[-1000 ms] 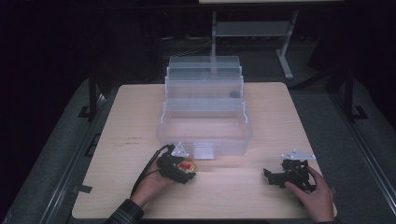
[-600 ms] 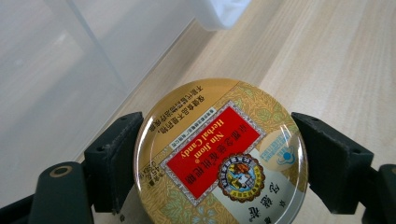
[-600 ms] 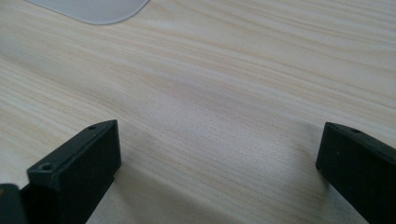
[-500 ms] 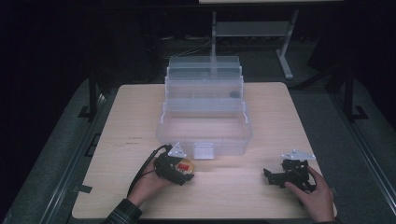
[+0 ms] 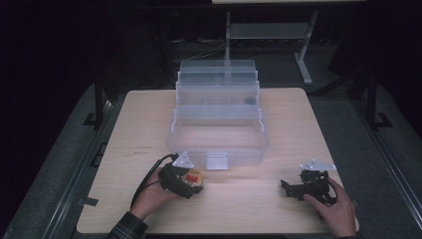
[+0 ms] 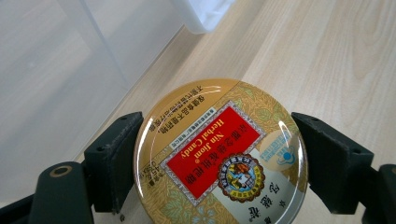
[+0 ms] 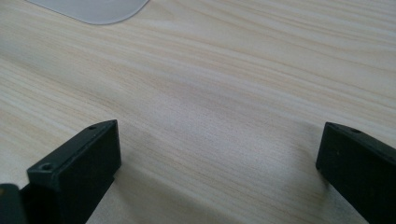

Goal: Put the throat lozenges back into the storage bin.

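Left gripper: matt black, two blocky jaws with small screw holes, clamped on either side of a round candy tin; grey three-cornered plate on top, black cable looping back past the left hand.

Candy tin: flat, circular, glossy metal lid catching the light; gold ground with a leaf pattern, slanted red rectangular label reading "Herbal Candy" with Chinese characters, a round ornate crest at the label's corner and a pale panel beside it; in the high view it shows as a small gold-and-red disc at the near left of the table, just in front of the clear box.

Clear box: translucent plastic, rectangular, tiered trays stepping up towards the far side, a small square latch at the middle of its front wall; its smooth, frosted wall fills the upper left of the left gripper view.

Table: pale wood-grain top, rounded corners, smooth finish with fine streaks.

Right gripper: same black build, jaws standing wide apart with nothing between them, low over bare wood; held by the right hand at the near right, well apart from the tin.
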